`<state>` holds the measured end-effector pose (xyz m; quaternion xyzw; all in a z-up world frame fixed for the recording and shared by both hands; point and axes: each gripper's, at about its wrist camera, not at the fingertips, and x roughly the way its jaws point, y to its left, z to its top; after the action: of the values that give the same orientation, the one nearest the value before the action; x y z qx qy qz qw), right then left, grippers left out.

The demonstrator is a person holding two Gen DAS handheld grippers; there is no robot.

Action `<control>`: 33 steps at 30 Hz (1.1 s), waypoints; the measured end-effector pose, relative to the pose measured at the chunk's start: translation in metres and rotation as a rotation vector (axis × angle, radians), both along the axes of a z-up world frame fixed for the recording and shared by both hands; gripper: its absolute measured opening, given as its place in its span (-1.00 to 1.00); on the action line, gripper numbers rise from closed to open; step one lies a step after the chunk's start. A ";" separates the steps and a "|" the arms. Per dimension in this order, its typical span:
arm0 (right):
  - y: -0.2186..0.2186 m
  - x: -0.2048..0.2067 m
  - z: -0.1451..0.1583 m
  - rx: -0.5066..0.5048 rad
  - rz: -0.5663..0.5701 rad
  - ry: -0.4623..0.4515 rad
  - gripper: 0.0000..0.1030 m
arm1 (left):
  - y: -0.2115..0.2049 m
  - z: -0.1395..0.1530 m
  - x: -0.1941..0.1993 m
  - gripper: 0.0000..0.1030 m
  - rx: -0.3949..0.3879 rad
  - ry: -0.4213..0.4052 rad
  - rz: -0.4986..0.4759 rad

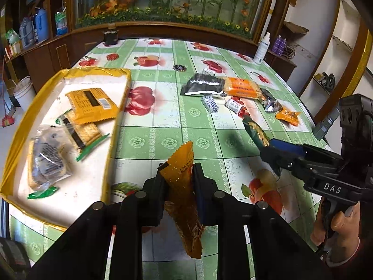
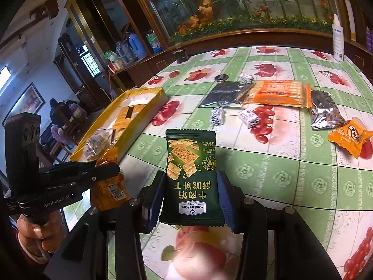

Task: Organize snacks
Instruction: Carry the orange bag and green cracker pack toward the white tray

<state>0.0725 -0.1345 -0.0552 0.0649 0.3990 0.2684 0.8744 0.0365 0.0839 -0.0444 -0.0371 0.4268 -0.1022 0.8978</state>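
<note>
Both grippers are loaded. Your left gripper (image 1: 177,172) clamps a crinkled amber foil snack packet (image 1: 184,200), long axis pointing away from you. The yellow-rimmed white tray (image 1: 117,119) lies just forward-left of it, nearer this hand. Your right gripper (image 2: 190,187) grips a dark green cracker packet (image 2: 192,182) upright, printed "Member's Mark"; the left tool reads "GenRobot.AI", the right "DAS".
</note>
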 end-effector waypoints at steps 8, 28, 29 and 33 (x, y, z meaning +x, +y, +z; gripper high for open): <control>0.034 -0.004 0.009 0.017 0.062 -0.015 -0.12 | 0.035 0.014 -0.008 -0.64 0.003 -0.035 0.088; 0.144 0.014 0.027 0.059 0.223 -0.030 -0.12 | 0.133 0.027 0.001 -0.63 -0.022 -0.078 0.294; 0.150 0.016 0.026 0.065 0.228 -0.029 -0.12 | 0.136 0.025 0.003 -0.63 -0.022 -0.075 0.299; 0.170 0.024 0.023 0.073 0.250 -0.025 -0.12 | 0.143 0.019 0.010 -0.63 -0.019 -0.057 0.312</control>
<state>0.0964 0.0356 -0.0320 0.0432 0.3828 0.3905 0.8361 0.0462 0.2270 -0.0254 -0.1083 0.3894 0.0335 0.9141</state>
